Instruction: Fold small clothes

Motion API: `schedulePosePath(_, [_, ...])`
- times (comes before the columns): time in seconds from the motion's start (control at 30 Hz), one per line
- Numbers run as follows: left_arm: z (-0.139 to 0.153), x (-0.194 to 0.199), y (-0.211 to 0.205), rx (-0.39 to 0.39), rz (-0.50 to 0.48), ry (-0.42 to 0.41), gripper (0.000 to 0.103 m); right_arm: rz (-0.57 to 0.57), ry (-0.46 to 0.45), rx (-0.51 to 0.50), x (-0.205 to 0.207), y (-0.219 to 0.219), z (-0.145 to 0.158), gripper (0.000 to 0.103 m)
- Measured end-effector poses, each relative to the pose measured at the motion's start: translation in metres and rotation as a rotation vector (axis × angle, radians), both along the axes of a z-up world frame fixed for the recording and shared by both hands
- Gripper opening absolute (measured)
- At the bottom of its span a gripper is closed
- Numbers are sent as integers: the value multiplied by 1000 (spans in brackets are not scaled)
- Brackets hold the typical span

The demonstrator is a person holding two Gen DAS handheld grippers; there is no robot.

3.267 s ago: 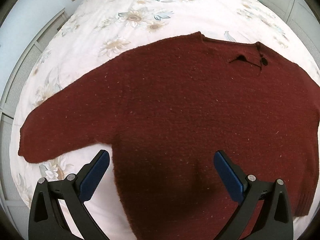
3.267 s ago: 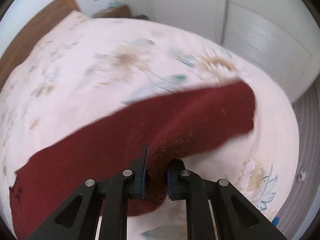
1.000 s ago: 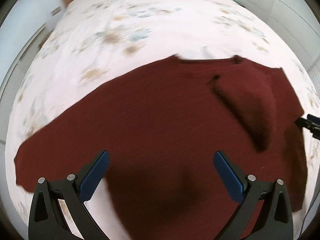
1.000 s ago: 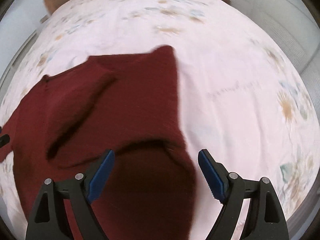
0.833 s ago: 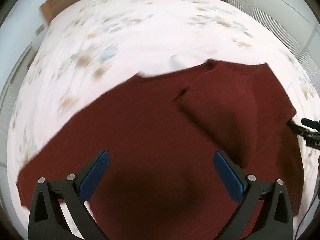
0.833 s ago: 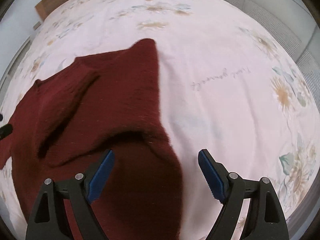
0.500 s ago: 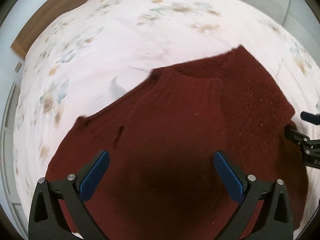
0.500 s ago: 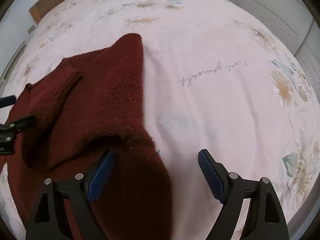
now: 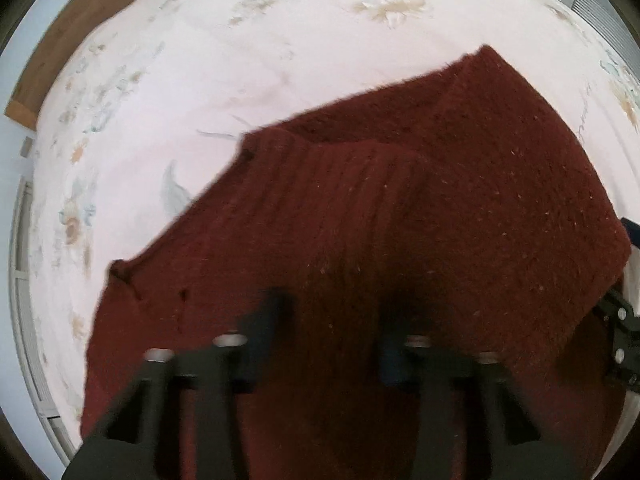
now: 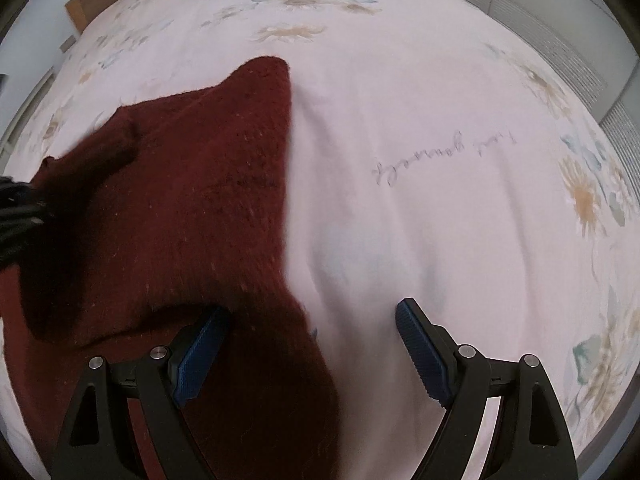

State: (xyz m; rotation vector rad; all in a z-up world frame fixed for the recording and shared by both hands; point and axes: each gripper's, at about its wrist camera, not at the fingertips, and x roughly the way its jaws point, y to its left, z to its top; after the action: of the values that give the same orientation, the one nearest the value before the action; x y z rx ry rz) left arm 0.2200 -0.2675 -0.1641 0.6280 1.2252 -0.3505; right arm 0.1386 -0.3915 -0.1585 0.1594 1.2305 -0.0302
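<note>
While the dark red knitted sweater lay on the pale floral bed cover w/ one sleeve folded in, the left hand-held gripper was seen blurred, jaws narrowed but apart; the right hand-held gripper was spread. Other sleeve judged next; a firm pinch would be needed.

The sweater is a deep maroon knit flecked with tiny pale specks, ribbed at the cuff ahead of the left gripper. The bedsheet is pale pink, printed with tan daisies and grey-blue leaves (plus faint grey cursive script ahead of the right gripper). Both grippers are black; the right one's pads are blue. The headboard is brown wood.
</note>
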Motion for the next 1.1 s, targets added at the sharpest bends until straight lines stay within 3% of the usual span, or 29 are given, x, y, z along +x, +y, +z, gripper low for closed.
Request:
schedulePosePath(0.07, [12, 4, 13, -33, 17, -23, 15, 5, -16, -5, 5, 2, 1, 85])
schedulePosePath(0.13, [28, 8, 33, -87, 53, -38, 15, 10, -25, -15, 11, 4, 2, 69])
schedulePosePath(0.17, [34, 9, 41, -101, 67, -50, 15, 13, -31, -14, 13, 4, 2, 42])
schedulePosePath(0.2, [45, 10, 54, -126, 88, -76, 15, 12, -39, 10, 14, 4, 4, 26])
schedulePosePath(0.27, [61, 14, 77, -169, 125, -111, 15, -1, -44, 50, 15, 2, 6, 16])
schedulePosePath(0.37, [74, 9, 111, -223, 196, -156, 15, -18, -49, 53, 12, 1, 7, 16])
schedulePosePath(0.5, [68, -15, 170, -270, 302, -170, 18, -19, -39, 52, 8, 5, 0, 16])
schedulePosePath(0.6, [39, -27, 203, -290, 377, -112, 22, -11, -33, 41, 6, 9, 0, 16])
schedulePosePath(0.73, [7, -34, 200, -308, 472, 20, 30, -5, -27, 43, 6, 8, 1, 17])
schedulePosePath(0.77, [5, -35, 208, -319, 490, 33, 33, -3, -27, 44, 4, 7, 1, 17])
schedulePosePath(0.83, [4, -37, 220, -331, 516, 34, 56, 0, -23, 41, 9, 8, 1, 17])
schedulePosePath(0.9, [5, -35, 238, -339, 548, 46, 66, 3, -18, 37, 7, 8, 2, 20])
schedulePosePath(1.03, [7, -33, 266, -372, 597, 91, 76, 15, -8, 15, 7, 12, 4, 27])
schedulePosePath(1.1, [18, -34, 274, -370, 602, 76, 82, 21, -4, -1, 4, 12, 6, 36])
